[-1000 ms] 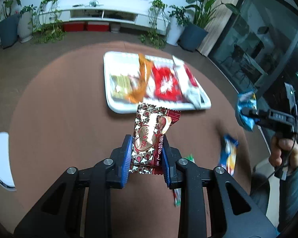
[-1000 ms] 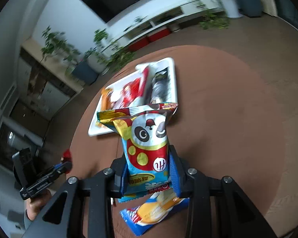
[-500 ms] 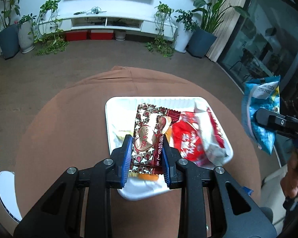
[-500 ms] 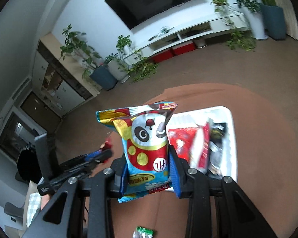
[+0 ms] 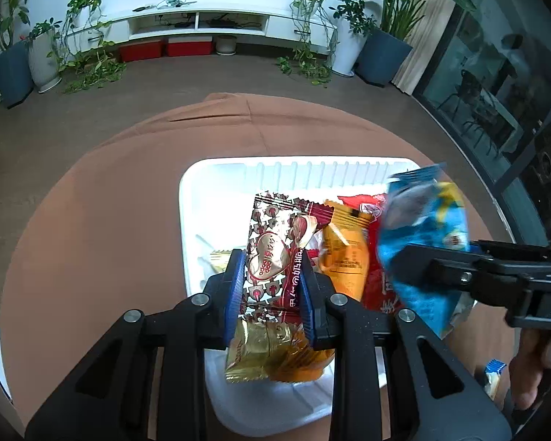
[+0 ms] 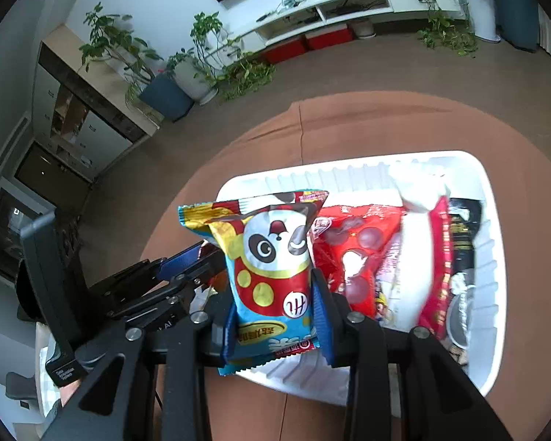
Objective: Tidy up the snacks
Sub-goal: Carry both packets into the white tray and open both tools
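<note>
- Blue-padded jaws of the left gripper are clenched on a red and silver chocolate packet, which stands upright between them, hanging over the near left part of the white tray.
- Just below those jaws a gold packet and an orange packet lie in the tray, the orange one just to the right of the held packet.
- Jaws of the right gripper are grasping a blue panda packet, held upright over the tray's near left corner.
- Right of the panda packet, inside the tray, lie a red packet, a white and red packet and a dark packet, side by side.
- Judging from this, the job is well along: several snacks already sit in the tray and both held ones are above it, not yet let go.
- One blue and white packet sits on the brown table, off to the right of the left jaws near the hand; it looks left to collect.
- Hard to tell: the grippers cover the tray's near edge, the panda packet is blurred in the left view, and any other snacks on the table are out of frame.
</note>
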`<state>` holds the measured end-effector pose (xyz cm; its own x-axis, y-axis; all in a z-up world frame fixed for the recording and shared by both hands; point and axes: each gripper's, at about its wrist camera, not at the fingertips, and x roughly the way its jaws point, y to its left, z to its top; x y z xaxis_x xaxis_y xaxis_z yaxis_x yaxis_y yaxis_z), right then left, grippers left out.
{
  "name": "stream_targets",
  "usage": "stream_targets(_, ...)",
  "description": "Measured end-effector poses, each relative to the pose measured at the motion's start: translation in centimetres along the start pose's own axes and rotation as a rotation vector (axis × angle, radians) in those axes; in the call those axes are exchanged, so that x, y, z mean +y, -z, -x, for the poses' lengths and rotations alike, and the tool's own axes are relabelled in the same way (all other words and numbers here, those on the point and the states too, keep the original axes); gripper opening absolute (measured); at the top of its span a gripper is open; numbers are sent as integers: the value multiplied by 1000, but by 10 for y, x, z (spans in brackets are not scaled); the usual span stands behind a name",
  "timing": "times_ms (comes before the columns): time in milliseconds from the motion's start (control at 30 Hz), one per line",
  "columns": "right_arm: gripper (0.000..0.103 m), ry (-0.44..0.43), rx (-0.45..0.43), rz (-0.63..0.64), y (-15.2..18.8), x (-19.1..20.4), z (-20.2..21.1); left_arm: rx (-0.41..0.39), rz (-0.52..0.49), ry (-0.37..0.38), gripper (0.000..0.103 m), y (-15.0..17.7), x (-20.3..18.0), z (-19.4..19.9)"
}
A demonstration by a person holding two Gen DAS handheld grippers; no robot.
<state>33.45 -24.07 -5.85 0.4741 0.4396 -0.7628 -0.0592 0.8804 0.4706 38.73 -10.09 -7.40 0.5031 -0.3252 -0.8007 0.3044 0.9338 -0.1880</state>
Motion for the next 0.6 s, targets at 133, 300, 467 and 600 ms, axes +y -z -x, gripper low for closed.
stream_targets(133,37,9,9,1,-3,1,-9,7,-9,-3,25,0,-2,-11)
stream_targets(300,38,27,15,3,-3,0,-19,9,-23,-12,25,0,-5,-20)
stream_targets(467,38,46,4,0,-5,2,-24,8,-28,-21,26,-2,-3,-24)
stream_targets(600,40,48,2,-29,-6,-3,-28,3,-25,-34,27,-2,-1,-25)
